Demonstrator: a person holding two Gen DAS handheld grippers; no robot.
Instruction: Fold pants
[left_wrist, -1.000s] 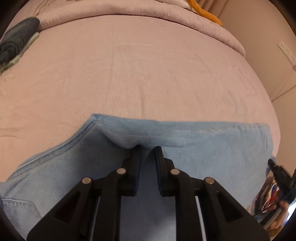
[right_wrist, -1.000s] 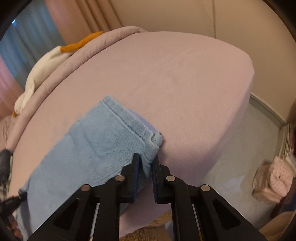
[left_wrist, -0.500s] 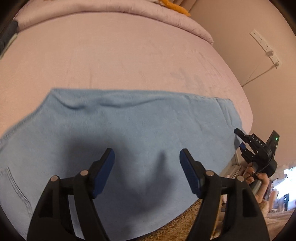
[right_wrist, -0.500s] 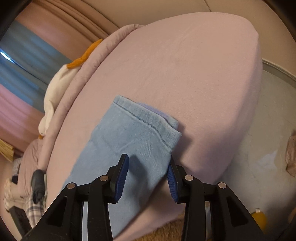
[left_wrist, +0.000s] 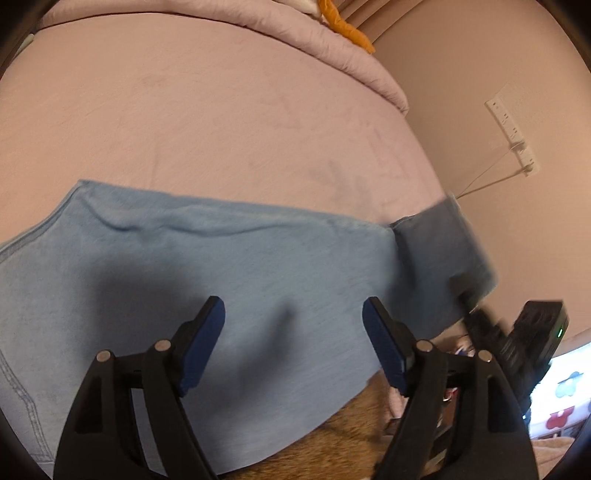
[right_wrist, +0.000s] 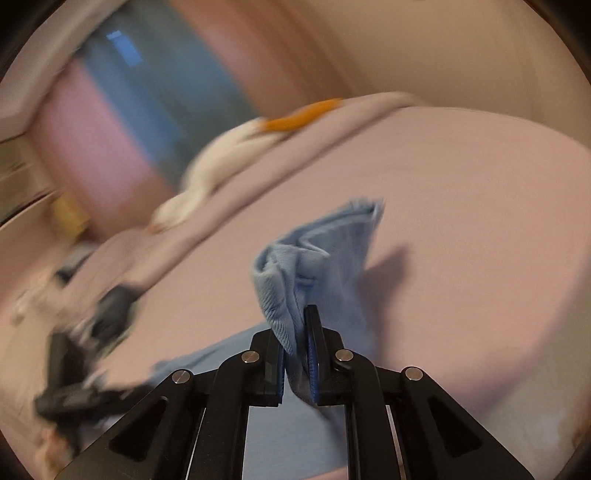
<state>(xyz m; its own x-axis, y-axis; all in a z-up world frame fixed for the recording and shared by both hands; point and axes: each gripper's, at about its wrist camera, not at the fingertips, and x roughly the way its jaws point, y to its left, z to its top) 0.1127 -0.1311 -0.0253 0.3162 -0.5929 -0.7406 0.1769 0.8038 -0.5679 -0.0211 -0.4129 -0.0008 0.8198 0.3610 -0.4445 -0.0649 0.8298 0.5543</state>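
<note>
Light blue pants (left_wrist: 229, 266) lie folded lengthwise across the near edge of a pink bed (left_wrist: 221, 122). My left gripper (left_wrist: 293, 325) is open and empty, held just above the middle of the pants. My right gripper (right_wrist: 295, 332) is shut on the hem end of the pants (right_wrist: 317, 258) and holds it lifted off the bed, bunched and upright. In the left wrist view that lifted end (left_wrist: 439, 251) rises at the right, with the right gripper (left_wrist: 469, 295) below it, blurred.
A rolled pink duvet (left_wrist: 332, 48) with a white and orange plush toy (right_wrist: 236, 158) lies along the far side of the bed. A wall with a socket strip (left_wrist: 511, 125) is to the right. A brown rug (left_wrist: 354, 432) lies below the bed's edge.
My right gripper has shut on the pants' hem end and lifted it off the bed. My left gripper stays open above the pants and has drawn back slightly.
</note>
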